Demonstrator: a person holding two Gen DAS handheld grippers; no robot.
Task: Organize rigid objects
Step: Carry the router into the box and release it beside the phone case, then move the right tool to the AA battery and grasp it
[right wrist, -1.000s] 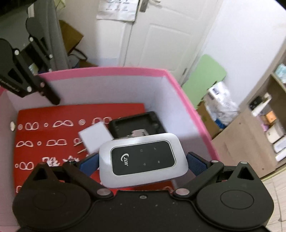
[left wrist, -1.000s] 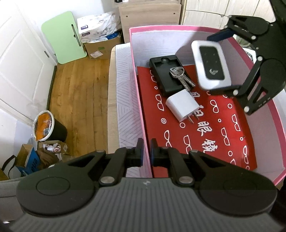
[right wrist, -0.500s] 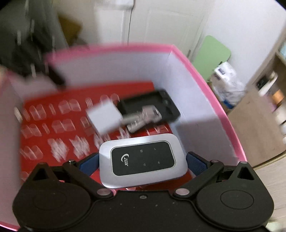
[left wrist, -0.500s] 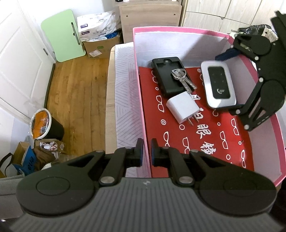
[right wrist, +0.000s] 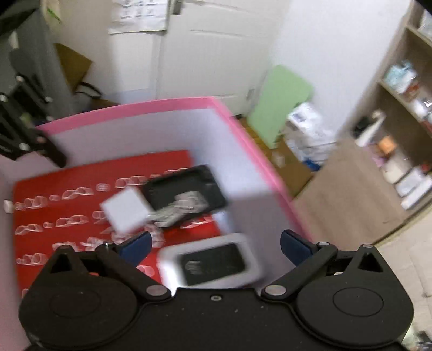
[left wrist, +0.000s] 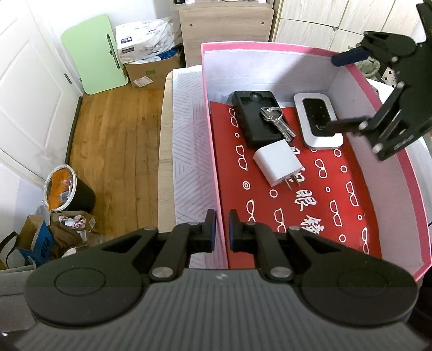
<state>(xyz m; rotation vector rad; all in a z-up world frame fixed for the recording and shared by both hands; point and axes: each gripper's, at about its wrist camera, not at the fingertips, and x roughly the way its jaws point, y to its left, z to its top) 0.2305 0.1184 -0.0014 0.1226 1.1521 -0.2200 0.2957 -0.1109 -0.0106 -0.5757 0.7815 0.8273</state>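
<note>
The red mat [left wrist: 310,194] lining the pink box [left wrist: 270,47] bears white Chinese characters, "眼" and "镜" among them, set amid small eyeglass outlines. A blue carton [left wrist: 43,243] on the floor shows letters that look like "BUB". Print on the white pack [left wrist: 147,35] and the door papers [right wrist: 137,14] is too small to read.

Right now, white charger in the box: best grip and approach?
Grip the white charger across its two flat side faces, coming straight down from above. It lies flat on the red liner, prongs toward the near end, so avoid that end. The far corner sits close to the black case and keys; pinch mid-body, where both sides look free.
</note>
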